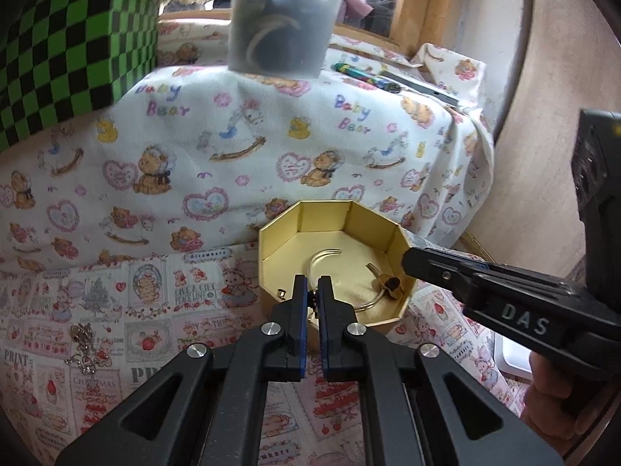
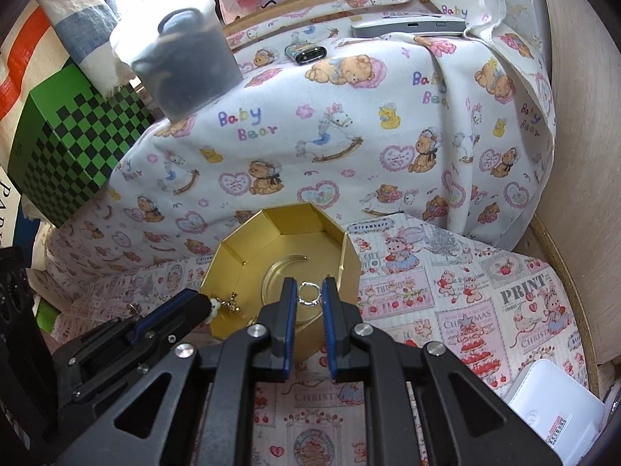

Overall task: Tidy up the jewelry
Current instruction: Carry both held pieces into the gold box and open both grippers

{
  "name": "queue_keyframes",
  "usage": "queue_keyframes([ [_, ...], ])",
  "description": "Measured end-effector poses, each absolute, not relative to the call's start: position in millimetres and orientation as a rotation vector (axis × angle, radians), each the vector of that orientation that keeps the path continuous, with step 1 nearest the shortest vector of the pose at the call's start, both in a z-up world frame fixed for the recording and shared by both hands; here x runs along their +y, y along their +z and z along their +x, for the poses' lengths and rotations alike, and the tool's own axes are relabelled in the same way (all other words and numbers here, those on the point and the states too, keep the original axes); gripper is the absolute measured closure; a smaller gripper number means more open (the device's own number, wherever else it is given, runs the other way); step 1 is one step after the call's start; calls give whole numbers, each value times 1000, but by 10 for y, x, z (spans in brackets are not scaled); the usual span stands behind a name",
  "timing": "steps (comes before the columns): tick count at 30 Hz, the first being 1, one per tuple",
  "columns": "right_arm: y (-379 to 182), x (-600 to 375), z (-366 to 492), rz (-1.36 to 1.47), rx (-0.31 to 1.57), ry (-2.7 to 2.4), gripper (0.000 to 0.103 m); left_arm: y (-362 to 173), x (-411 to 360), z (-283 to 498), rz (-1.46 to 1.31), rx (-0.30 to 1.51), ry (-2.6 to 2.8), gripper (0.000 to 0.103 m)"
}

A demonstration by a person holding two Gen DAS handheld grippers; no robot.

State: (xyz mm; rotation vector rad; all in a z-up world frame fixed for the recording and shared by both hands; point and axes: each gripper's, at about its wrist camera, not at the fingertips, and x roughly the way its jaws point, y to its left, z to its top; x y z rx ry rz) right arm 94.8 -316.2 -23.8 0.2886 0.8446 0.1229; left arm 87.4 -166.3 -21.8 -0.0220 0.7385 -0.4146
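A gold octagonal box (image 1: 390,233) stands open on the printed cloth; it also shows in the right wrist view (image 2: 233,250). My left gripper (image 1: 312,291) is shut on a small gold earring with a white bead (image 2: 217,305), held over the box's near edge. My right gripper (image 2: 309,291) is shut on a silver ring (image 2: 309,293) above the box; its fingers (image 1: 427,262) reach over the box's right rim. A gold piece (image 1: 390,285) and a thin hoop lie inside the box. A silver chain necklace (image 1: 83,347) lies on the cloth to the left.
A raised surface draped in a bear-print cloth (image 1: 271,147) rises behind the box. On it stand a grey plastic tub (image 1: 281,23), a pen (image 1: 366,75) and a flat silver device (image 2: 407,27). A green checkered box (image 1: 66,39) is at the left, a white object (image 2: 555,415) at the right.
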Motion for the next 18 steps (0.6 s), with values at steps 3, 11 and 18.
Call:
queue_keyframes([
  [3, -238, -3151, 934, 273, 840, 123, 91, -203, -1666, 848, -15, 727, -400, 95],
  [11, -190, -3101, 888, 254, 819, 149, 87, 24, -1344, 682, -2, 656, -340, 80],
  [18, -38, -3036, 759, 251, 748, 169, 88, 399, -749, 293, -9, 548, -269, 64],
])
